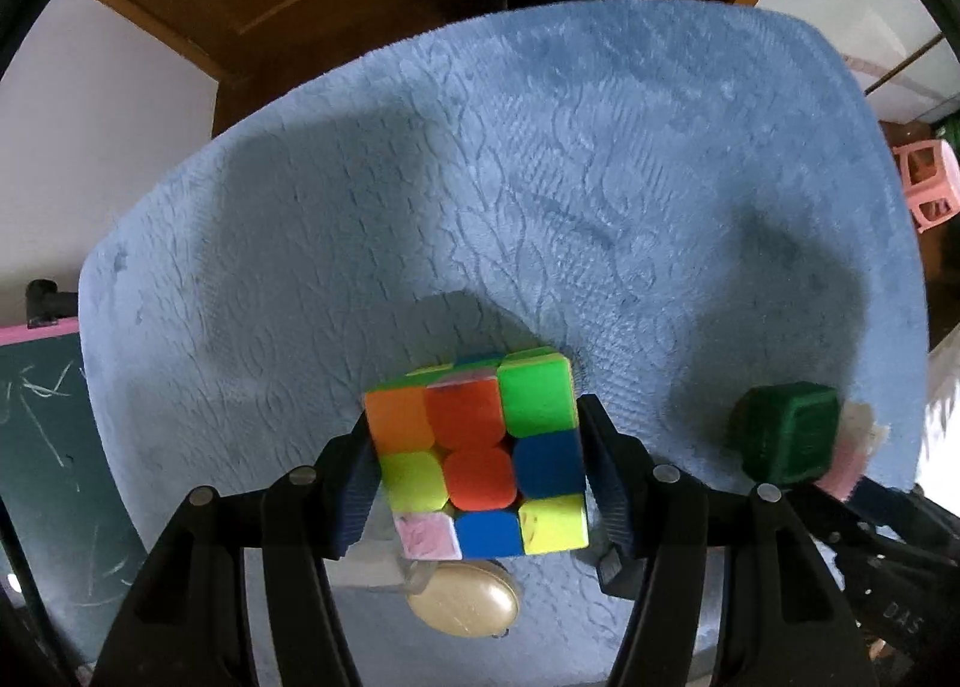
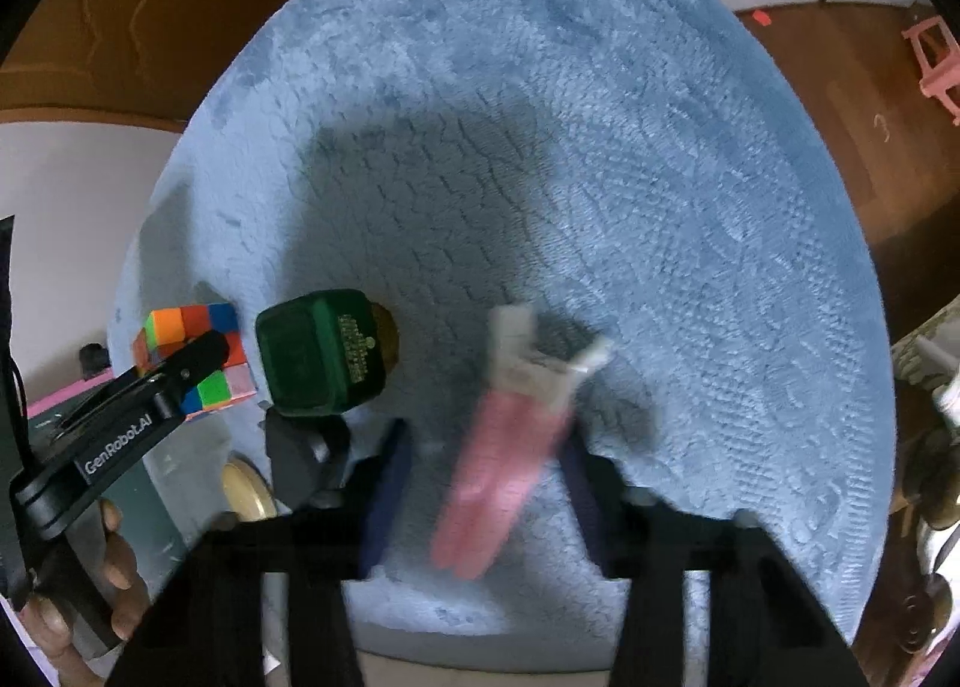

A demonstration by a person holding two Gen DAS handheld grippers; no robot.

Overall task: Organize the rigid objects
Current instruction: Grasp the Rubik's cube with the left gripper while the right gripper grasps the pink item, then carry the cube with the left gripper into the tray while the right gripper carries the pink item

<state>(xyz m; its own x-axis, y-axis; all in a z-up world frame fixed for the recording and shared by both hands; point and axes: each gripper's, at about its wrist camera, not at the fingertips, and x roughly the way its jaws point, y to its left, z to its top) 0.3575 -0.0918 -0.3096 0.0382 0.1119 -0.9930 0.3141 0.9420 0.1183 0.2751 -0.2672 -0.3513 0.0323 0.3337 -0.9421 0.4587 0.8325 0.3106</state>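
The left hand-held gripper (image 1: pixel 477 468) is clenched on a multicoloured plastic puzzle cube (image 1: pixel 480 459), its two dark blue pads pressed against the cube's left and right sides. The cube sits at the near edge of a fluffy light-blue mat (image 1: pixel 540 177) that covers the surface. Just below the cube, a cream oval object (image 1: pixel 465 597) lies on the mat, partly hidden by the cube.

To the cube's right stands a dark green rounded box (image 1: pixel 786 432), also on the mat near its edge. In the right wrist view this box (image 2: pixel 324 354) shows gold lettering on one face, and a gold-coloured round thing (image 2: pixel 387 339) peeks out from behind it.

The right hand-held gripper (image 2: pixel 486 477) has its fingers spread on either side of a pink and white plastic clip-like object (image 2: pixel 510 435), which is blurred; whether the pads touch it cannot be told. A person's hand (image 2: pixel 78 585) holds the left gripper's handle at the lower left of that view.
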